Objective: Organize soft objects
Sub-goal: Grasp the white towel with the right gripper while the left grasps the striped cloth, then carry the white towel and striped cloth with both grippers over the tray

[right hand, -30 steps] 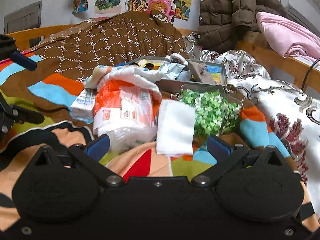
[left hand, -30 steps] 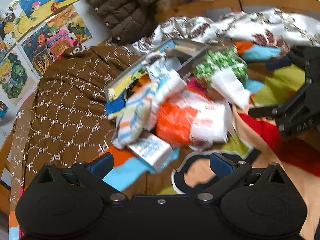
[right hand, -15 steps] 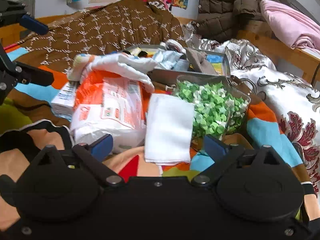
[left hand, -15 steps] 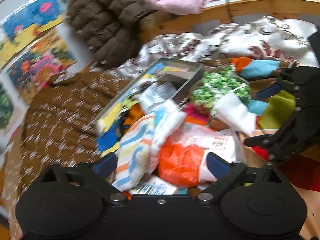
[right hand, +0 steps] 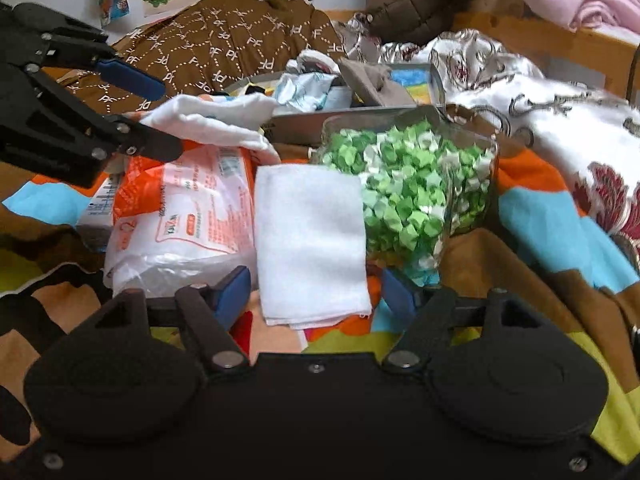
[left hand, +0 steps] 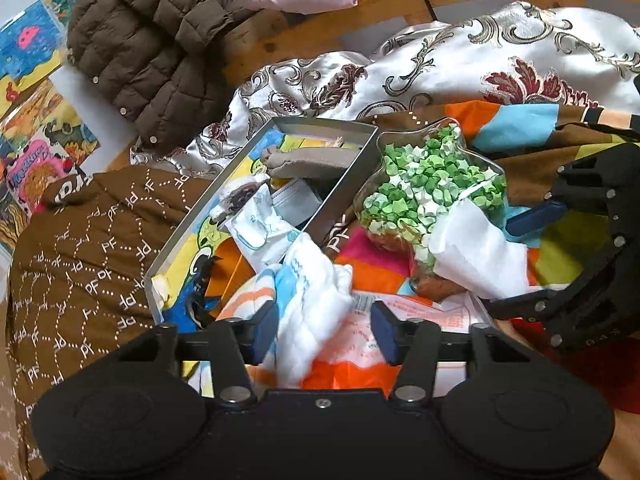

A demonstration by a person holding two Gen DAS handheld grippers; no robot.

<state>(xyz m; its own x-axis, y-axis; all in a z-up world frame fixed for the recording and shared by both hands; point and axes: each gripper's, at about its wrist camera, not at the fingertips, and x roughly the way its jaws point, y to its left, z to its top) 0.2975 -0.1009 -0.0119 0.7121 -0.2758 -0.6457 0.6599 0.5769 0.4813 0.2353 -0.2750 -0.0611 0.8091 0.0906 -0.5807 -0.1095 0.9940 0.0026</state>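
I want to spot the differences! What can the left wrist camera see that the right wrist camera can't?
Only the left view looks down into the metal tin, showing a face mask on its cartoon bottom. Only the right view shows the whole folded white cloth lying flat. Both show the jar of green paper stars, the orange tissue pack, and both tongs closing around soft things.

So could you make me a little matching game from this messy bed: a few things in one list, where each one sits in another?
Things:
1 folded white cloth
2 clear container of green paper stars
3 grey face mask
4 brown quilted jacket

Places:
A inside the open metal tin
B over the wooden bed rail
C leaning on the star container
D beside the tin

Pairs: 1-C, 2-D, 3-A, 4-B
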